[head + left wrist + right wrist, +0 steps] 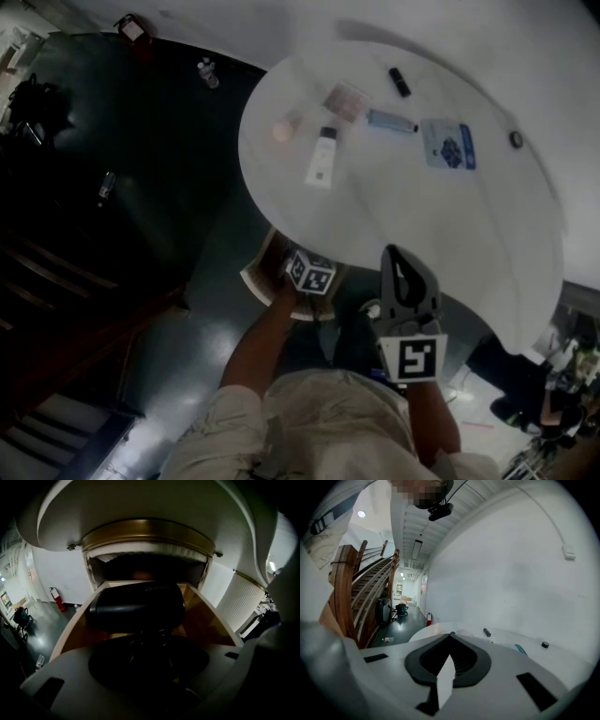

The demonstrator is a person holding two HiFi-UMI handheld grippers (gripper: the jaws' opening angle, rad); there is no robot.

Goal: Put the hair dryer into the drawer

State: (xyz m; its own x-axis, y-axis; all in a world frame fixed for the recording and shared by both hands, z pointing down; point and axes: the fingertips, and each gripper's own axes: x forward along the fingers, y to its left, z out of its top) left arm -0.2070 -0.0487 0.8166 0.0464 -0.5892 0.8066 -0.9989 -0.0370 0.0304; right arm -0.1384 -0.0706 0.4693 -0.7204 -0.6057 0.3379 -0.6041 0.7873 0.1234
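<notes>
Hair dryer (136, 606) above the open drawer (206, 620)
Left gripper (149, 641) grasps it, barrel crosswise at mid-frame, drawer directly ahead; right gripper (450, 634) is clenched empty, farther off.

White round table (450, 225) with tube (322, 157), blue card (448, 144)

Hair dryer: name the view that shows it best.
Left gripper view: the hair dryer fills the centre, gripped by the left gripper above the drawer. In the head view that gripper hides it; the right gripper view shows none of it.
</notes>
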